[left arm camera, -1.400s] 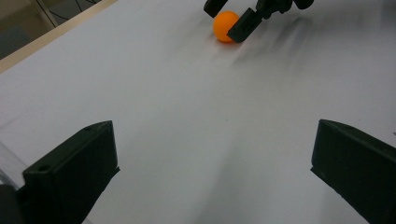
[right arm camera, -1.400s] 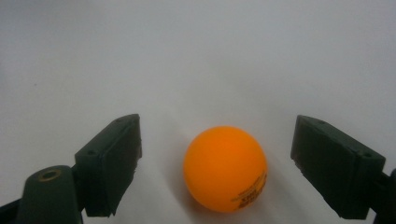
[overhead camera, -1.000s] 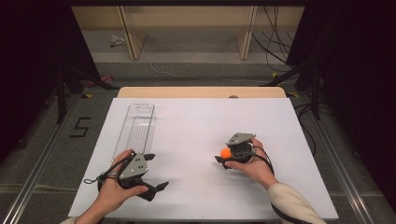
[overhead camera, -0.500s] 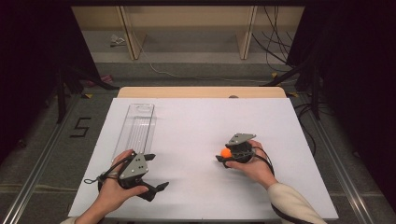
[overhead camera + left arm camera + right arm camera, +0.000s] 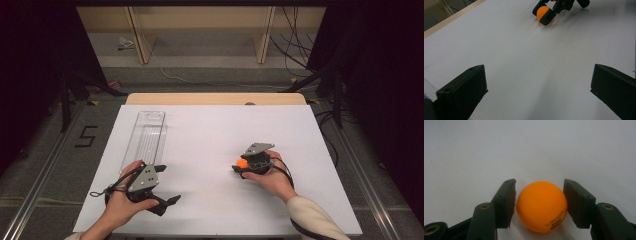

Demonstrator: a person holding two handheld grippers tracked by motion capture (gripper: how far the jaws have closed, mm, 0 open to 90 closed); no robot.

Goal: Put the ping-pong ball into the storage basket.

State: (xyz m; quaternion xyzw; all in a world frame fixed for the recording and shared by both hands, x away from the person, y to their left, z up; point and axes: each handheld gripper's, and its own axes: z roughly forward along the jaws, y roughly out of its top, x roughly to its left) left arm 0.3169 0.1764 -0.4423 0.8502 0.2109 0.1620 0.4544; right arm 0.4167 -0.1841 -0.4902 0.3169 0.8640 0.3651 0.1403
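The orange ball (image 5: 541, 206) is smooth, matte and evenly round, with small dark print low on its right flank in the right gripper view. It rests on the white tabletop (image 5: 210, 135), right of the middle and towards the near edge.

At the left of the high view, a clear plastic tray (image 5: 145, 140) lies lengthwise along the tabletop's left side, its near end just beside the left tongs (image 5: 167, 184). Those tongs lie low at the near left, their jaws spread wide apart with nothing between them; the left gripper view shows bare white surface between the two black jaws. From there a broad stretch of tabletop runs unbroken across the middle to the ball.

The right tongs (image 5: 240, 165) have just been closing, with the ball between the jaws. In the right gripper view the right pad (image 5: 576, 202) touches the ball's side, and the left pad (image 5: 506, 202) stands at the ball's other side with at most a sliver of gap; I cannot tell whether it presses. To the right of that hand there is open surface up to the right edge, and a wooden strip (image 5: 215, 98) borders the far edge.
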